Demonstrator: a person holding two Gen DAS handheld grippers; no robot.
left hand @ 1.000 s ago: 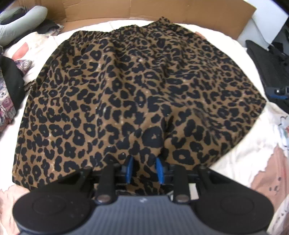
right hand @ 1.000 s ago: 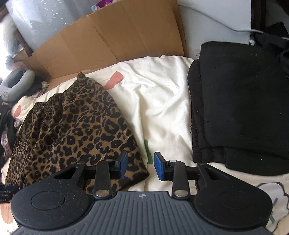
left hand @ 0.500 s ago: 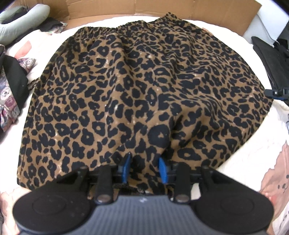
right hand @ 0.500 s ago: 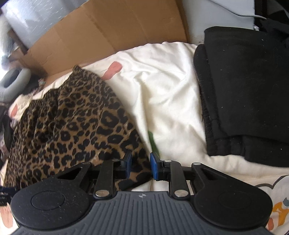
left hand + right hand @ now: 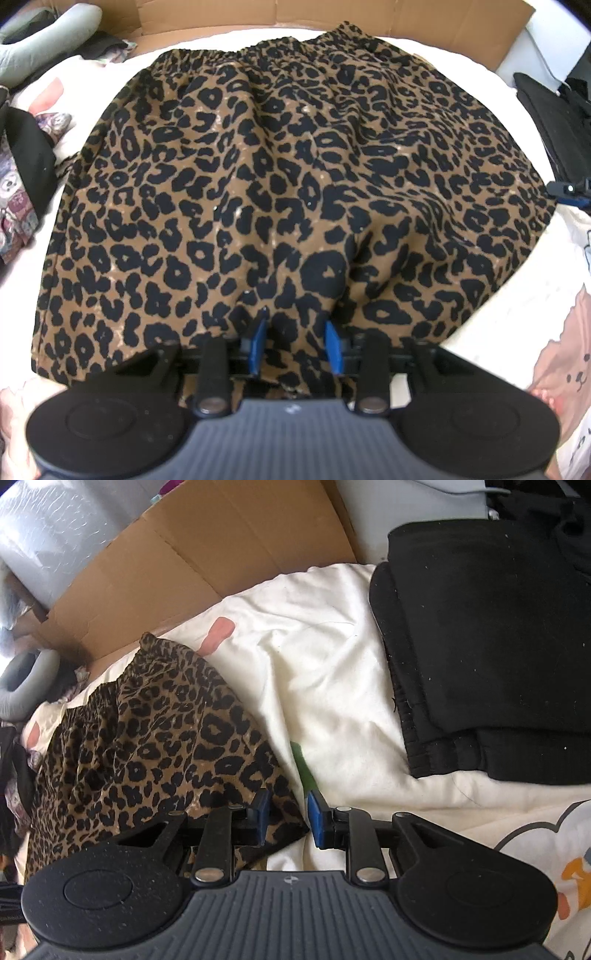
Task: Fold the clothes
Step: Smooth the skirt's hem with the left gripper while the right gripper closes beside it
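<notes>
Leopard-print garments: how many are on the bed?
1. The leopard-print garment lies spread flat on the white bedding, left of the folded black clothes. Others may be hidden.

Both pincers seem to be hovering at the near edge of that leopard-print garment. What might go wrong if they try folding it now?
The right gripper straddles only the corner of the leopard-print garment, so the cloth could slip out as it lifts. The left gripper sits at a bunched ridge in the hem and might pinch the wrinkle into the fold. A sideways swing could brush the folded black clothes nearby.
</notes>
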